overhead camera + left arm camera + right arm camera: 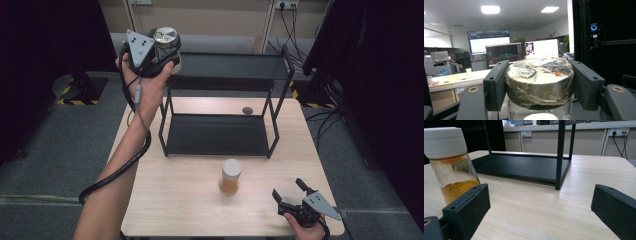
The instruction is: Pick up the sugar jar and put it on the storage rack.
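- Left gripper (539, 82) fingers (495, 85) are clamping a foil-capped jar (539, 80) upright, high beside the rack (220, 107) top shelf
- Right gripper (295, 194) fingers (466, 207) are gaping wide, empty, low on the worktop (185, 200)
- Spice jar (230, 176) is standing just left of them, nearer this hand

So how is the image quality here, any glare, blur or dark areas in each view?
High view: soft overall, with dark curtains at both sides and even light on the table. Left gripper view: ceiling lights blow out, and the wrapped metal lid shows crinkled reflections. Right gripper view: the near fingers are blurred, while the jar is sharp.
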A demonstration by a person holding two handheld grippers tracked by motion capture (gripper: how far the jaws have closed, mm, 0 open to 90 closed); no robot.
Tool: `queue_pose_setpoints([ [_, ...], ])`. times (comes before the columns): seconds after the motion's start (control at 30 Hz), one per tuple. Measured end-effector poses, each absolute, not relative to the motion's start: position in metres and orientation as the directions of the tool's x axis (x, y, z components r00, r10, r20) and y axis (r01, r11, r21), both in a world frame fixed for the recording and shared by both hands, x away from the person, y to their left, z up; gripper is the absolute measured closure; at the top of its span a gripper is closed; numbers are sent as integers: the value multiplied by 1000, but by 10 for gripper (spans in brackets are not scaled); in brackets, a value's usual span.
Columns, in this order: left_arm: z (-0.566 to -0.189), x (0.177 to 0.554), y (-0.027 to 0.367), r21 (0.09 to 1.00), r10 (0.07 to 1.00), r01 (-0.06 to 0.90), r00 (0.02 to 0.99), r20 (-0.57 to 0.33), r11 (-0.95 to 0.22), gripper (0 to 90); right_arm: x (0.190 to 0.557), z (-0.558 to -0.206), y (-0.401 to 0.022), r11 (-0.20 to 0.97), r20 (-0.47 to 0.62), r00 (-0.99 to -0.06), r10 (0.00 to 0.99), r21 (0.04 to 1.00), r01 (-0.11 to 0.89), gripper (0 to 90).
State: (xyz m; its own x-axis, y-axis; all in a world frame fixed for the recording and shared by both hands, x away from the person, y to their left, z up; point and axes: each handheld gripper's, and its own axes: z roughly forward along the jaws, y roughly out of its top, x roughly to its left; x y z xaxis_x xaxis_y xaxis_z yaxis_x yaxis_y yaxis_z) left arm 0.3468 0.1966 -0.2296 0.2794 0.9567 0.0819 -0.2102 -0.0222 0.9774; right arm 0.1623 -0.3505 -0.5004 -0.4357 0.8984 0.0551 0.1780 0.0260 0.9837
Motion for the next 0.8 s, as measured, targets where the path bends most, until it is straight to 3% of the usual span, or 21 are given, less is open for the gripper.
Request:
queue_pose_setpoints([
  [0.8,-237,388,196,989,964,-143,255,71,-35,349,162,-501,-351,28,53,-441,896,984,175,25],
])
